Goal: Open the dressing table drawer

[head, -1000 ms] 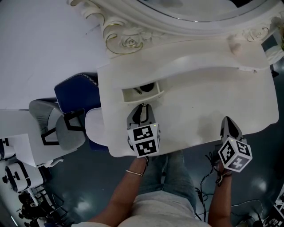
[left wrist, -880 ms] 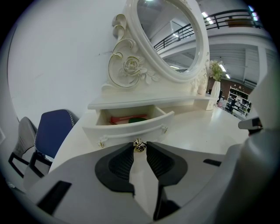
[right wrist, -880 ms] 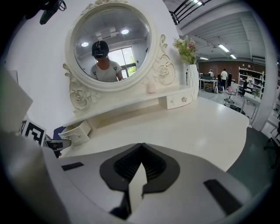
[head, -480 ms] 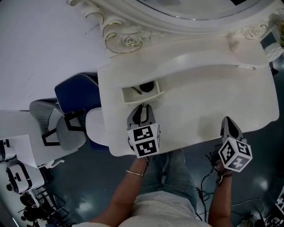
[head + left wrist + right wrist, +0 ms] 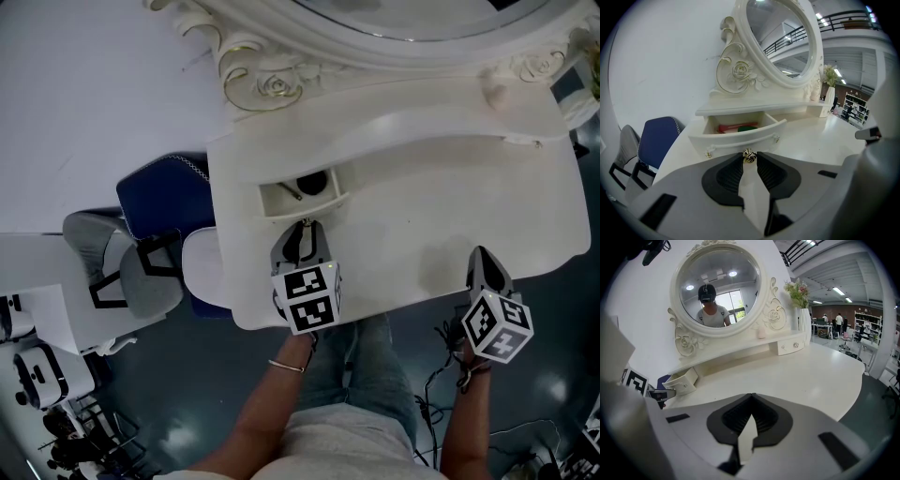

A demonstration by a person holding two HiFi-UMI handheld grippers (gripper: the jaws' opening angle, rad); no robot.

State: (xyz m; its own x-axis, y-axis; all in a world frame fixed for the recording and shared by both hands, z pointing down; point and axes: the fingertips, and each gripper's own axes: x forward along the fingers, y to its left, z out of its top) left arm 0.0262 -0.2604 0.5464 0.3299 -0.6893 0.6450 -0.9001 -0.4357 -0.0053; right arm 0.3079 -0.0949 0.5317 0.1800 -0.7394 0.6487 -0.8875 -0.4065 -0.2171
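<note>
From above, the drawer point(image 5: 300, 197) sits at the left end of the white bench point(image 5: 450, 206), under the low shelf below the carved mirror point(image 5: 412, 23). It stands pulled part-way out, a small white box with a curved front and something dark inside. My left gripper point(image 5: 302, 225) lies straight in front of it with its tips at the drawer front, my forearm coming up from below. My right gripper point(image 5: 479, 253) is well apart at the bench's near right edge, pointing the same way. In the left gripper view, the drawer's cream front bows toward me with a small gilt fitting near each end, and a red thing point(image 5: 729, 127) and a green thing point(image 5: 748, 126) lie inside. My fingers point(image 5: 729, 174) slant down and pinch the gilt knob point(image 5: 749, 156) between their tips. In the right gripper view, my fingers there are pressed together at the tips with nothing between them, aimed down across the bare bench top. The open drawer shows far off to the left.
</note>
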